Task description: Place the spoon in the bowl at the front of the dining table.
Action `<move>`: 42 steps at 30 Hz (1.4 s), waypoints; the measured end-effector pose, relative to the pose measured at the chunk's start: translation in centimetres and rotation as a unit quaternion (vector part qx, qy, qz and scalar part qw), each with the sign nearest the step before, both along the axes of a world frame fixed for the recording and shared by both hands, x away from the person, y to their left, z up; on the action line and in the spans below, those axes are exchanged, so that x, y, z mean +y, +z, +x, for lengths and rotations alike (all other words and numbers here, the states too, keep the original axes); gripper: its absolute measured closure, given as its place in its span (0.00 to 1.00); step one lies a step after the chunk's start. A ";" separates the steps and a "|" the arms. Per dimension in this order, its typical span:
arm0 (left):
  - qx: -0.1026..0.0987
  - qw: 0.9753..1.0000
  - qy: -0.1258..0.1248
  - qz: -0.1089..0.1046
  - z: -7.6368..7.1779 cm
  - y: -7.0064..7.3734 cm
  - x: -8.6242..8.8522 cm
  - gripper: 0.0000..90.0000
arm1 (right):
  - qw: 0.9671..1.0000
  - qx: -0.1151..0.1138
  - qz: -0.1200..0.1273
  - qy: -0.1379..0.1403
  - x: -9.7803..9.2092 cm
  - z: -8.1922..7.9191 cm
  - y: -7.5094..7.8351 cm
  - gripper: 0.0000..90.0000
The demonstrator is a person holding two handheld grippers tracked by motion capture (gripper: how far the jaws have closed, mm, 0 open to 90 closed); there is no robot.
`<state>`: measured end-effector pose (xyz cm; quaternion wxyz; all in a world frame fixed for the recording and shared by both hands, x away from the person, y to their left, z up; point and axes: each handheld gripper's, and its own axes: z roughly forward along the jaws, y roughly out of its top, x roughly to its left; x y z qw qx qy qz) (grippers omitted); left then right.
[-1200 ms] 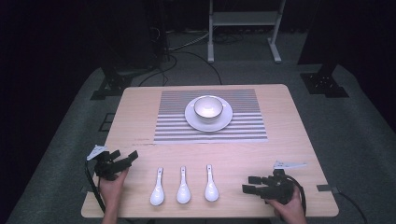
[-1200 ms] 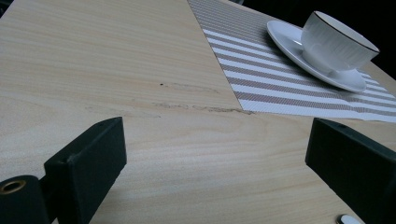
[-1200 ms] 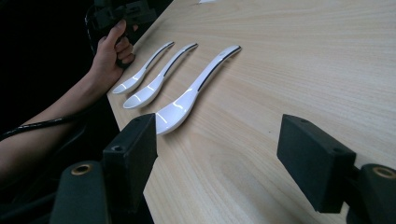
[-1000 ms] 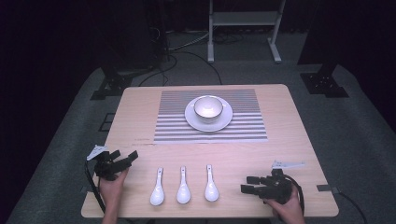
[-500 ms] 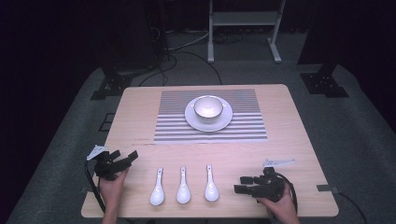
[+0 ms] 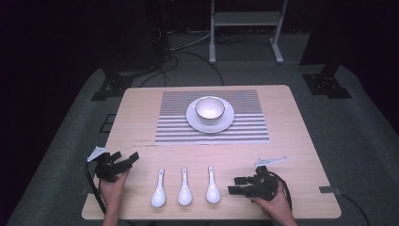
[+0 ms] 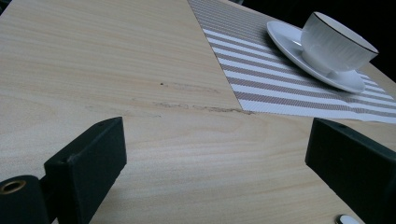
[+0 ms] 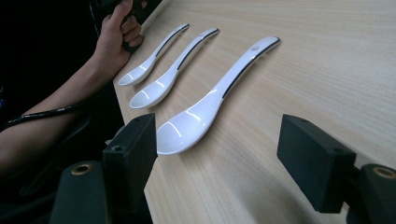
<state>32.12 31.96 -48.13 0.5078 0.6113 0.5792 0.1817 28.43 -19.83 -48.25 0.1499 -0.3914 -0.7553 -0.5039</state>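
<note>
Early stage, by the look of it — nothing picked up yet. Right gripper [image 6: 236, 185] low at about 5 o'clock on the table [image 6: 301, 155], jaws spread wide and empty, pointed toward 9 o'clock at the nearest spoon [image 6: 212, 186]. In the right gripper view that spoon [image 8: 212, 98] lies with its bowl just ahead of the jaw on that view's left, not between the jaws, no contact to be seen. Left gripper [image 6: 128, 159] at about 7 o'clock, also wide open and empty, aimed toward 1 o'clock at the cup [image 6: 209, 108] well off. Two more spoons untouched: middle spoon [image 6: 184, 188] and far spoon [image 6: 158, 190], all three in a row along the near edge, handles toward 12 o'clock, bowls toward the person. Left to do, probably: close in on the nearest spoon, grip, lift, carry to wherever it belongs — likely the cup or saucer [image 6: 195, 120], a guess only.

Materials: spoons glossy white ceramic, deep rounded bowls, short curved handles with a dark groove, small hole near the handle end. Cup white, ribbed wall, thin dark rim, standing on a round white saucer. Placemat [image 6: 244, 127] woven, grey and white stripes, flat. Table pale wood grain, a few scuff marks. Jaw pads matte black blocks.
</note>
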 end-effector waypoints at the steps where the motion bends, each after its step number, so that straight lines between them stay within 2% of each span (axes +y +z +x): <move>1: 0.000 1.000 0.000 0.000 0.0 0.0 0.0 0.04 | 1.000 0.000 0.000 0.000 0.0 0.0 0.0 0.30; 11: 0.000 1.000 -0.001 0.000 0.0 0.0 0.0 0.04 | 1.000 0.003 -0.001 0.014 1.1 0.7 0.5 0.30; 25: 0.000 1.000 -0.002 -0.002 0.0 0.0 0.0 0.04 | 0.999 0.007 -0.020 0.038 3.6 2.1 1.0 0.30; 32: 0.000 1.000 -0.001 -0.002 0.0 0.0 0.1 0.04 | 0.999 0.013 -0.017 0.041 4.6 2.8 1.1 0.31; 36: 0.000 1.000 -0.001 -0.003 0.0 0.0 0.0 0.04 | 0.999 0.025 -0.011 0.042 4.8 3.2 1.1 0.33; 42: 0.000 1.000 -0.001 -0.003 0.0 0.0 0.1 0.04 | 0.999 0.032 -0.019 0.039 5.3 3.8 1.1 0.35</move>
